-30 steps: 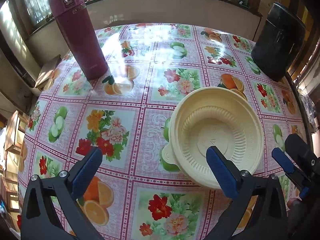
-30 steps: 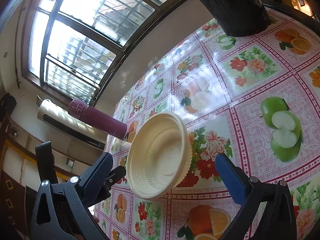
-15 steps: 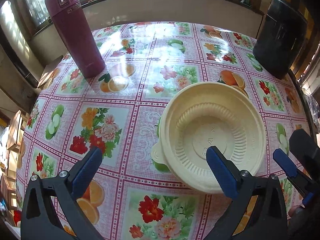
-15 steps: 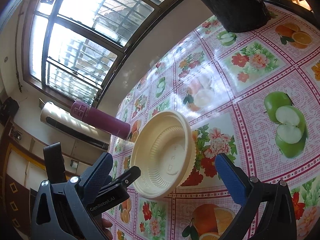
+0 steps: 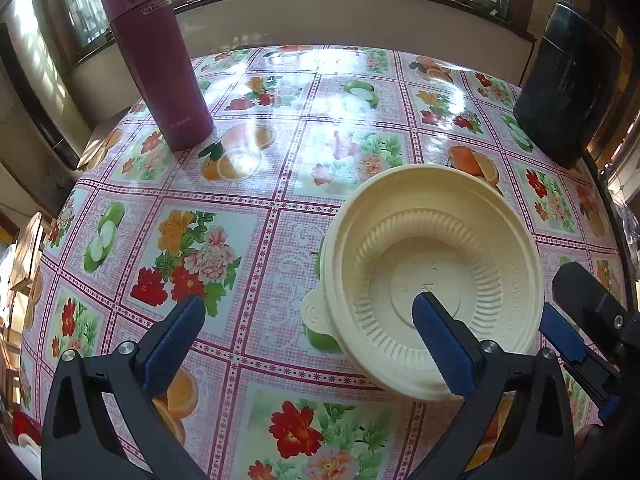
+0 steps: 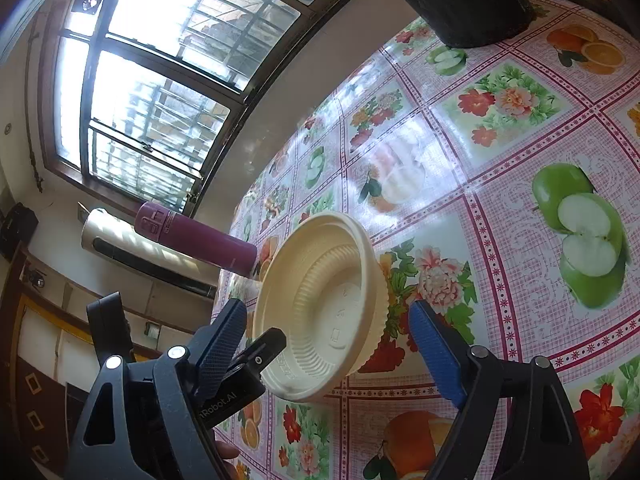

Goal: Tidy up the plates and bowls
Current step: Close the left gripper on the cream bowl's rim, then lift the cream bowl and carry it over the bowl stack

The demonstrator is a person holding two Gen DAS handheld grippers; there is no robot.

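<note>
I am holding my left gripper and right gripper wide apart, gripping nothing; the cream bowl is sitting between them.

My cream bowl looks like thin matt plastic with ribbed walls. The tablecloth is glossy vinyl that throws back window glare. My fingers' blue pads are finely textured, set on smooth black plastic. The maroon flask has a satin finish.
</note>
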